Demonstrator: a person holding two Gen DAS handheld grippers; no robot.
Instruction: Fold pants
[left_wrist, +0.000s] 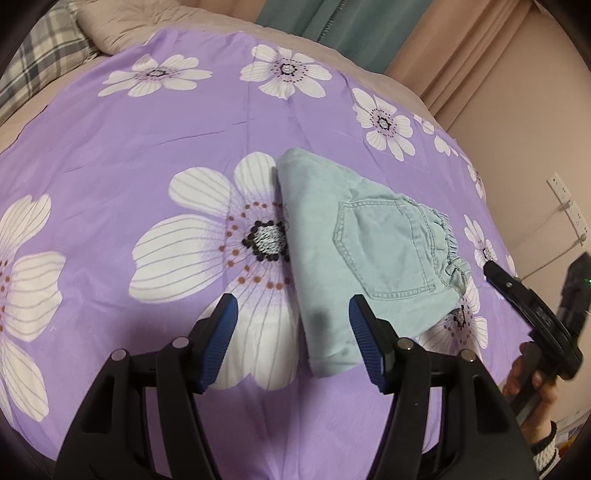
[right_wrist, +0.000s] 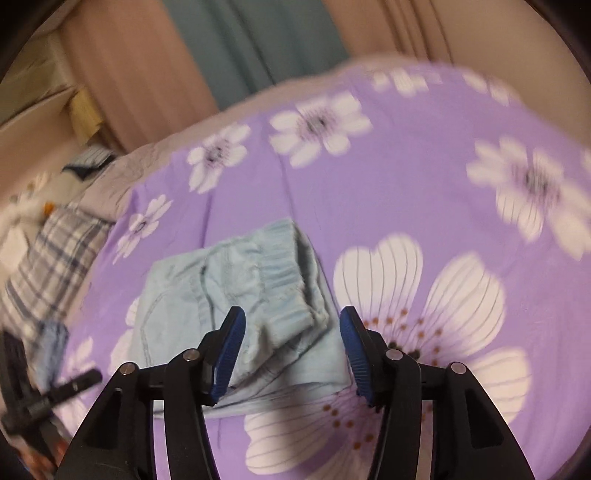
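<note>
**Both jaws open above the folded pants**

The left gripper (left_wrist: 293, 332) has its jaws spread wide, with nothing between the blue pads (left_wrist: 221, 332). Below and between them lie the purple flowered bedsheet (left_wrist: 147, 147) and the near corner of the pants (left_wrist: 351, 240); the right pad's tip overlaps the cloth's edge in the picture, but I cannot tell whether it touches. The pants are pale blue-green and folded into a compact stack on the bed, back pocket (left_wrist: 384, 247) up, elastic waistband towards the right of the jaws.

The right gripper (right_wrist: 291, 350) also stands open, gripping nothing. The folded pants (right_wrist: 221, 295) lie just ahead of and under its left pad, the gathered waistband nearest the jaws. This view is blurred, so contact is unclear.

In the left view, the person's right hand (left_wrist: 532, 380) holds the other gripper beside the waistband.
</note>
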